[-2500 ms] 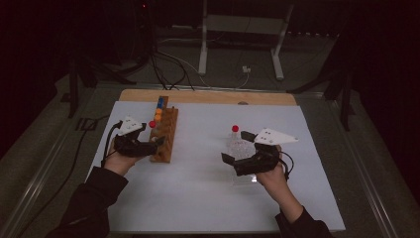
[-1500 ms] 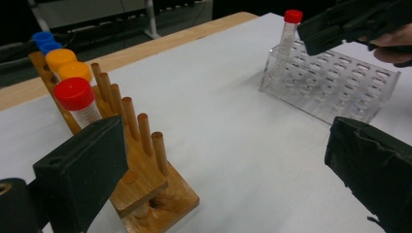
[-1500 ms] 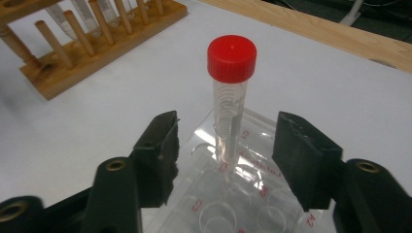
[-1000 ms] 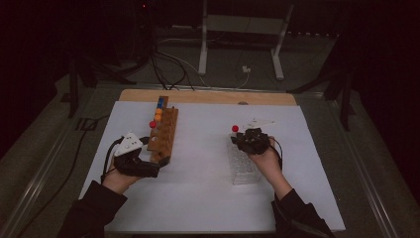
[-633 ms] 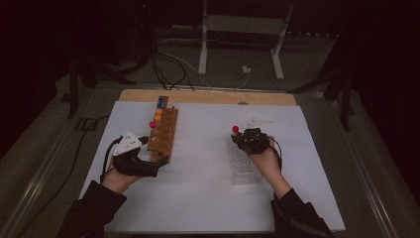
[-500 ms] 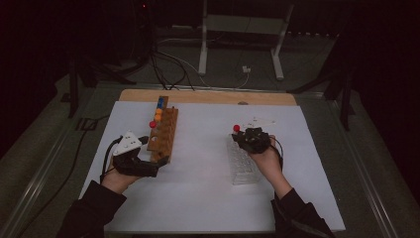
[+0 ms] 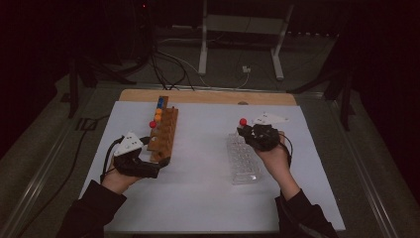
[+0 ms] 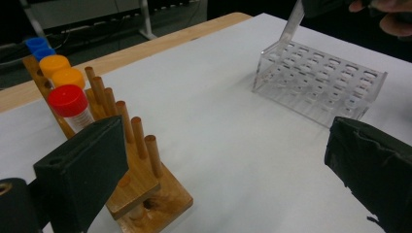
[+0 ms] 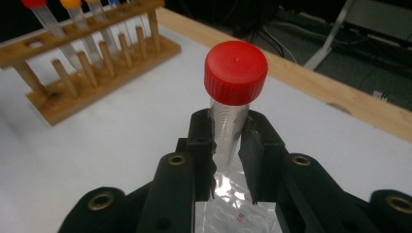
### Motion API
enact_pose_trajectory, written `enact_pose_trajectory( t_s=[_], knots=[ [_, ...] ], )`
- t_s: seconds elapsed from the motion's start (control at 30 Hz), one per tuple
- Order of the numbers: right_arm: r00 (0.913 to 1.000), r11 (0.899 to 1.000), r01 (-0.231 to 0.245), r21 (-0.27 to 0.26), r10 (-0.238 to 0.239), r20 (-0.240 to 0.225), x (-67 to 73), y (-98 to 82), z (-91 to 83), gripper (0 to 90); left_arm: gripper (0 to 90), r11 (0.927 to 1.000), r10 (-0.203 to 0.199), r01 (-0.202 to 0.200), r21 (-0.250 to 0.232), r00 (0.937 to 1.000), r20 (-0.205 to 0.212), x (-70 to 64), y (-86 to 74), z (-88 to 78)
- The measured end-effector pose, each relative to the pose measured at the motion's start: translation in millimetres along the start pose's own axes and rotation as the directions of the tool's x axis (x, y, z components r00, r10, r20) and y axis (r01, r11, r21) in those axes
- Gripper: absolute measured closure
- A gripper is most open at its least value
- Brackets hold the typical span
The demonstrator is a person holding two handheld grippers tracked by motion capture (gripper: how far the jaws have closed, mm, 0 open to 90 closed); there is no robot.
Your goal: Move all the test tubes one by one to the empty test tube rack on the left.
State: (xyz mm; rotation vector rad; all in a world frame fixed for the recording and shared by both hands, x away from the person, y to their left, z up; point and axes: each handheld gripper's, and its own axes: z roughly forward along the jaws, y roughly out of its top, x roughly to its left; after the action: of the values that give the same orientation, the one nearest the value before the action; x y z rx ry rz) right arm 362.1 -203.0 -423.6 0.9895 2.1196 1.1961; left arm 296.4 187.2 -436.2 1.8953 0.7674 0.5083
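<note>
Item one: a clear tube with a red cap [image 9: 235, 73], which we found gripped in the right tongs [image 9: 227, 141]. Both pads pressed on the tube's barrel just below the cap, and the tube stood upright between them. In the left gripper view the lower end of this tube [image 8: 290, 26] sloped down toward the far corner of the clear plastic rack [image 8: 320, 80], near its top holes; we could not tell whether the tip was inside a hole. In the high view the red cap [image 7: 242, 121] sat just beyond the far end of that rack [image 7: 242, 161], with the right hand [image 7: 272, 153] behind it.

Item two: the clear plastic rack, a grid of holes, lying on the white sheet of the desk [image 7: 208, 178], right of centre.

Item three: a wooden rack [image 7: 163, 134] with upright pegs, left of centre on the same sheet. We counted in it one red-capped tube [image 8: 70, 104], two orange-capped tubes [image 8: 60, 70] and blue-capped ones [image 8: 36, 46] at the far end.

Item four: the left tongs [image 7: 161, 161], standing wide, nothing between the pads, held at the near end of the wooden rack. One pad [image 8: 82, 165] was close beside the rack's base; whether it touched, we could not tell
</note>
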Motion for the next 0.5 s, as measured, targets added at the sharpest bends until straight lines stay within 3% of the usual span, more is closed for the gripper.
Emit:
enact_pose_trajectory(
  t_s=[0.2,0.5],
  knots=[
    [0.9999,0.999,0.006,-0.047,-0.006,-0.009,3.3,9.1,-18.2,75.0,2.8,0.9999,0.011,-0.011,-0.005,0.9998,0.016,-4.9,4.2,-0.5],
    [0.9946,0.998,0.026,-0.054,-0.032,-0.099,25.2,12.0,-22.8,75.0,2.8,0.9993,0.038,-0.038,-0.004,0.9986,0.038,-15.1,11.3,1.3]
  ],
)
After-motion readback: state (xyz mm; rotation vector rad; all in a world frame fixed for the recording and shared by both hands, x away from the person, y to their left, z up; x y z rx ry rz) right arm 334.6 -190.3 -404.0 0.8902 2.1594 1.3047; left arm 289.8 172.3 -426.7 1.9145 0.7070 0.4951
